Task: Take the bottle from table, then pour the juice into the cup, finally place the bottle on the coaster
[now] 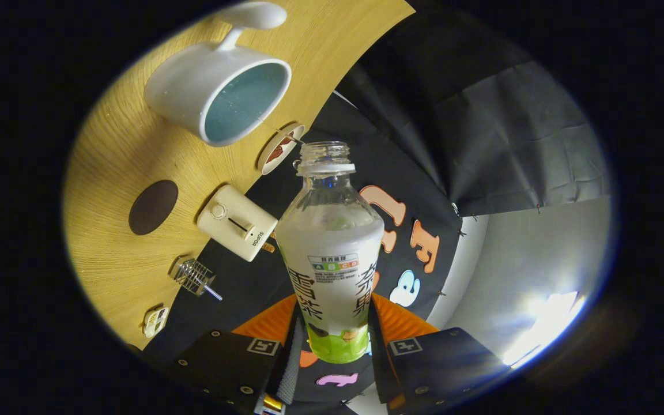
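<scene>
The tool (335, 346) was clenched on the bottle (332, 253), one finger pressing each side of its lower body, so that the bottle stood between the fingers and reached forward along them. The whole view was rolled hard over: the wooden surface (113, 265) ran up one side instead of lying underneath, which put the tool and the bottle well tilted from upright. The bottle's mouth was uncapped and open, and it pointed toward the cup (217, 95), close to the cup's rim but not touching it. A thin, pale stream seemed to run from the bottle's mouth toward the cup, though it was too fine to be sure. The bottle's upper part was clear, its labelled body pale with a green band at the base.

Counted outward: one bottle, held. One white cup with a blue-green inside, standing on the surface beyond the bottle's mouth, its handle on the far side. One small round dish (281, 148) with something brown in it, just beside the cup and near the surface's edge. One dark round coaster (153, 207), bare, lying apart from the cup. One cream boxy appliance (237, 222) with a knob and a lever, beside the coaster at the edge. One small wire rack (192, 276) farther along, and one little toy-like object (154, 320) past that, too small to make out.
</scene>
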### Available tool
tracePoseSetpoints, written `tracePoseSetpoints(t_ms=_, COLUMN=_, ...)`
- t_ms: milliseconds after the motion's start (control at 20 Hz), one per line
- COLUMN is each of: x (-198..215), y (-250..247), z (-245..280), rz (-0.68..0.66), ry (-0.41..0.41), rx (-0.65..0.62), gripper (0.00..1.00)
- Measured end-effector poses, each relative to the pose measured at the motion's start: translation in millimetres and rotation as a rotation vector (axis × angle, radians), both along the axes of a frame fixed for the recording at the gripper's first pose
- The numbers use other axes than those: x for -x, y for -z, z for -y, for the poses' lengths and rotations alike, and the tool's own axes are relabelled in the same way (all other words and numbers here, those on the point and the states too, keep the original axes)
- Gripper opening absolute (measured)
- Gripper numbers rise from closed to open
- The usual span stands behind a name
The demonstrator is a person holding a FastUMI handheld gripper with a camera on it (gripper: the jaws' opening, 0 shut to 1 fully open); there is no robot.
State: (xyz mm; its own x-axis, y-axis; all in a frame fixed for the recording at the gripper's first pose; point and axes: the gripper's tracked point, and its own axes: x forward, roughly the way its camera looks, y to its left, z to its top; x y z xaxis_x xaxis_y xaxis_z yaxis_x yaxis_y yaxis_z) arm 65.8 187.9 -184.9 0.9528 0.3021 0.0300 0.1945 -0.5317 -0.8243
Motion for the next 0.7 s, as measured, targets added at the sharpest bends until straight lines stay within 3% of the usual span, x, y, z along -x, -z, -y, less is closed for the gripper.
tracePoseSetpoints(t_ms=450, x=3, y=6, z=-6, rz=-0.015, ry=-0.014, rx=-0.008, gripper=0.54)
tracePoseSetpoints(t_ms=700, x=1, y=31, z=5, rz=-0.11, ry=0.055, rx=-0.113, gripper=0.54)
